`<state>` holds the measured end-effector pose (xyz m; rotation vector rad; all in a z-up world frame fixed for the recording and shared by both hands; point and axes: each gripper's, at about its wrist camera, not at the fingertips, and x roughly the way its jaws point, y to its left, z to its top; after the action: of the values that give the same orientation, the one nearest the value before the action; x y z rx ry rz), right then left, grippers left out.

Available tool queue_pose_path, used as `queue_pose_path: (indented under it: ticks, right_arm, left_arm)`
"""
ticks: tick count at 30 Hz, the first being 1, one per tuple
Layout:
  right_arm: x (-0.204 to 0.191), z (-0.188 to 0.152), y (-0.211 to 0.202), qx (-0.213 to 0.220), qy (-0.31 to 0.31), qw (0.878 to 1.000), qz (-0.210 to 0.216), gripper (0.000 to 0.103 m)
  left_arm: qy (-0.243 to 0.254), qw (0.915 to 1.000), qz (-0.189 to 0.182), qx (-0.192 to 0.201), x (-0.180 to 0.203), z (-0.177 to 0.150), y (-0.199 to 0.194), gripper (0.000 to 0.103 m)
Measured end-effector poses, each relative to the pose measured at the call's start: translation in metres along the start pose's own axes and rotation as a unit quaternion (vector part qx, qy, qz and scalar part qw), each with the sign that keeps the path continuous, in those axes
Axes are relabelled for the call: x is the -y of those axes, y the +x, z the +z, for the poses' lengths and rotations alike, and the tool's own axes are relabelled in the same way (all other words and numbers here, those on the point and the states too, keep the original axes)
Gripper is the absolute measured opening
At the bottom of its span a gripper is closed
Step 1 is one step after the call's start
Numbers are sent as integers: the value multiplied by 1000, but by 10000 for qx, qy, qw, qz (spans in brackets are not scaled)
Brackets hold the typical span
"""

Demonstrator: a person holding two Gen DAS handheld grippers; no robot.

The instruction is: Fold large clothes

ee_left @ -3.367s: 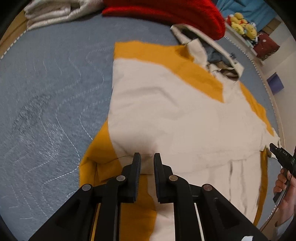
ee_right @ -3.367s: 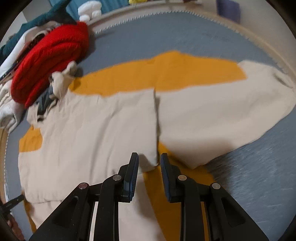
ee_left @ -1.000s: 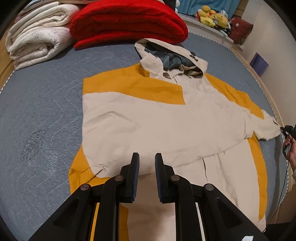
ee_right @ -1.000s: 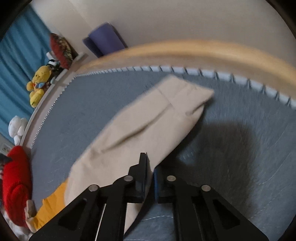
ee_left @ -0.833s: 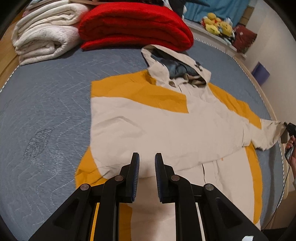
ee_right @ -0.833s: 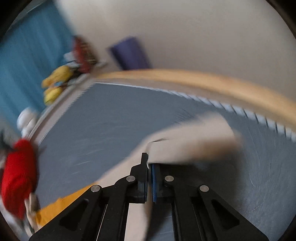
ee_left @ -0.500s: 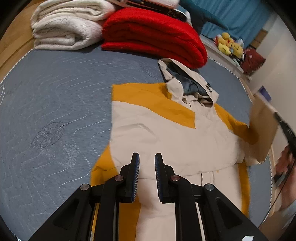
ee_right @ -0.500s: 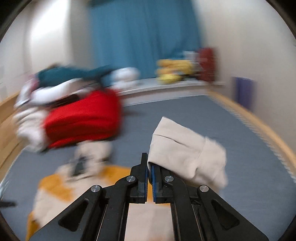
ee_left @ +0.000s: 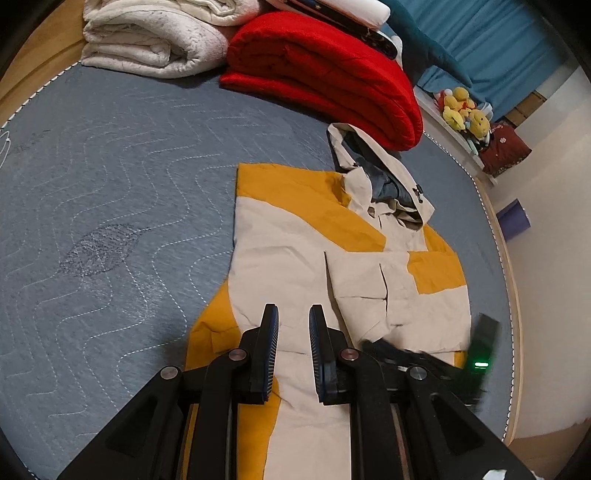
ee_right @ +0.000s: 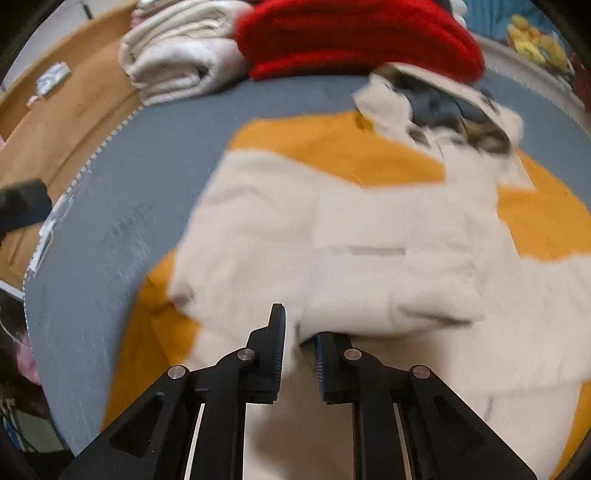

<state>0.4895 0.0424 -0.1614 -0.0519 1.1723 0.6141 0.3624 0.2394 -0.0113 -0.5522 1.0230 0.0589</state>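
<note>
A cream and mustard-yellow hooded jacket lies flat on the grey-blue quilted bed, hood toward the red blanket. Both sleeves lie folded across the chest; the right sleeve lies on top. My left gripper is open and empty, hovering over the jacket's lower left part. My right gripper is open just above the folded sleeve's cuff, which lies loose on the jacket. The right gripper's body also shows in the left wrist view, low at the right.
A folded red blanket and folded white blankets lie at the head of the bed. Plush toys sit on a ledge at the far right. The bed's wooden edge runs along the right. Bare quilt lies left of the jacket.
My right gripper carried the sleeve cuff up and over from the bed's right edge, laid it across the jacket's chest and opened. My left gripper stayed open above the hem.
</note>
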Motion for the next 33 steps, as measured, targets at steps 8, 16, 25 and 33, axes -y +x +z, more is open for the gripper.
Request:
queue_pose_path:
  ticks: [8, 16, 25, 33]
  right_arm:
    - [84, -33, -130, 425, 332, 9973, -500, 26]
    - [171, -85, -206, 1438, 1555, 9747, -722, 32]
    - [242, -78, -147, 677, 2464, 9664, -286, 35]
    - [288, -94, -85, -40, 3589, 9329, 282, 42]
  left_arm:
    - [425, 9989, -48, -192, 36, -16, 33, 15]
    - [1325, 9910, -89, -193, 108, -55, 83, 15]
    - [2314, 9716, 483, -131, 151, -88, 141, 44]
    - [2477, 9629, 1043, -219, 144, -94, 172, 47]
